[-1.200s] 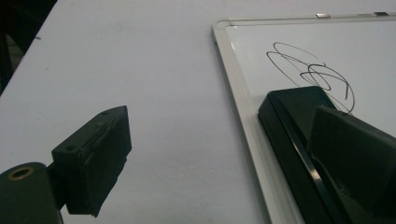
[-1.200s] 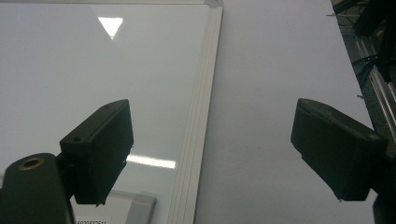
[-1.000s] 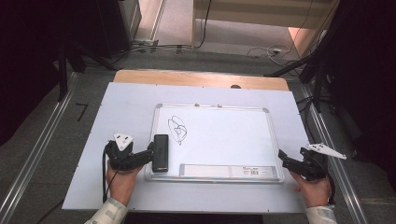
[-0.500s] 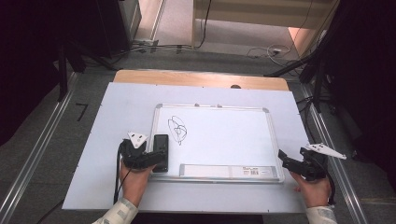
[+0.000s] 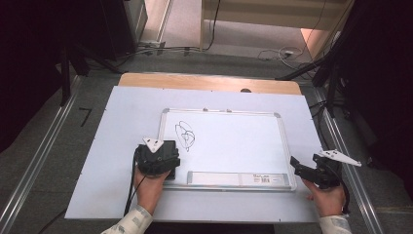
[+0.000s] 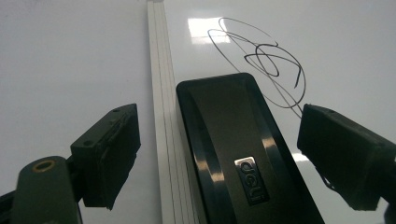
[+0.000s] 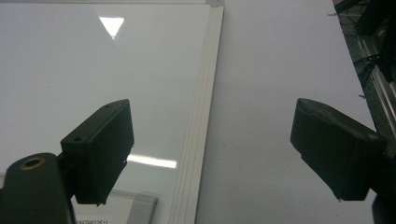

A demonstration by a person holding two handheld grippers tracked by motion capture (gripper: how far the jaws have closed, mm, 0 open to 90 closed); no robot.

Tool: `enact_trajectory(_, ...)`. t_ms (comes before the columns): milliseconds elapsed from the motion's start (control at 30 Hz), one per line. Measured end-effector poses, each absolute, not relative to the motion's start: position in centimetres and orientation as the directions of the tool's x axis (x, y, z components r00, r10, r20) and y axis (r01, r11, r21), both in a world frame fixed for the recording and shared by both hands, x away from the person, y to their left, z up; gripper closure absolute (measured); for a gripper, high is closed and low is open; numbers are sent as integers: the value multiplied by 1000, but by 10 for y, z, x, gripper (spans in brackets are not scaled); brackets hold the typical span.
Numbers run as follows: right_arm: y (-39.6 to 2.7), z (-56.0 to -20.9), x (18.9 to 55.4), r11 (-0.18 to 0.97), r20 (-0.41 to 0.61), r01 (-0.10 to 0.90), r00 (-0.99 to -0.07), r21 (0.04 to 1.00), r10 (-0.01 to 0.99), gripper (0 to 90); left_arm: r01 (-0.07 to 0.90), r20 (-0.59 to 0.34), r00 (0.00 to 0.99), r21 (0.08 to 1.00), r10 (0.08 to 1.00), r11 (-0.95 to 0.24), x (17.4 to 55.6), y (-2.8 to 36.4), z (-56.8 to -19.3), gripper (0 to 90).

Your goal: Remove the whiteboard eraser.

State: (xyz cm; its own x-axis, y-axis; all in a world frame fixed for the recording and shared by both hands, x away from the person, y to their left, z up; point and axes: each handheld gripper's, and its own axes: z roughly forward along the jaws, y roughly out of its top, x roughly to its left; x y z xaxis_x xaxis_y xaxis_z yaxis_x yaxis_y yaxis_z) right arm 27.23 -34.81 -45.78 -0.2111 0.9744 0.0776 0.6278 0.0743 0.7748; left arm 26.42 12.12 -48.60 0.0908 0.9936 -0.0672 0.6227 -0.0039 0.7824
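Observation:
A whiteboard lies on the white table sheet, with a black scribble near its left side. A black eraser rests lengthwise on the board just inside its left frame, below the scribble. My left gripper is open, one jaw on each side of the eraser and neither touching it. From above, the left gripper covers most of the eraser. My right gripper is open at the board's lower right corner. Its jaws straddle the right frame with nothing held.
A silver tray strip with a label runs along the board's near edge. The white sheet covers a wooden tabletop. Metal rails flank the table. Cables lie on the floor beyond.
My left gripper has moved right and forward onto the board's left edge, and its jaws now sit on either side of the eraser. The right gripper has stayed put.

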Motion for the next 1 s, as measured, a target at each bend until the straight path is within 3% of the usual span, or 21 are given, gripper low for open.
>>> enact_trajectory(567, -349, -458, 272, 74, 79, 629, -212, 774, 974, 124, 649, -8, 67, 760, 998, -37, 267, 101, -495, 249)
enact_trajectory(733, -349, -458, 273, 73, 79, 629, -211, 774, 974, 124, 641, -6, 48, 767, 999, -26, 267, 99, -496, 304)
enact_trajectory(800, -349, -458, 273, 74, 79, 629, -212, 774, 974, 124, 637, -12, 50, 771, 999, -23, 267, 100, -496, 371)
enact_trajectory(1000, -349, -458, 273, 74, 79, 630, -212, 773, 974, 124, 639, -19, 73, 769, 997, -32, 269, 102, -496, 380)
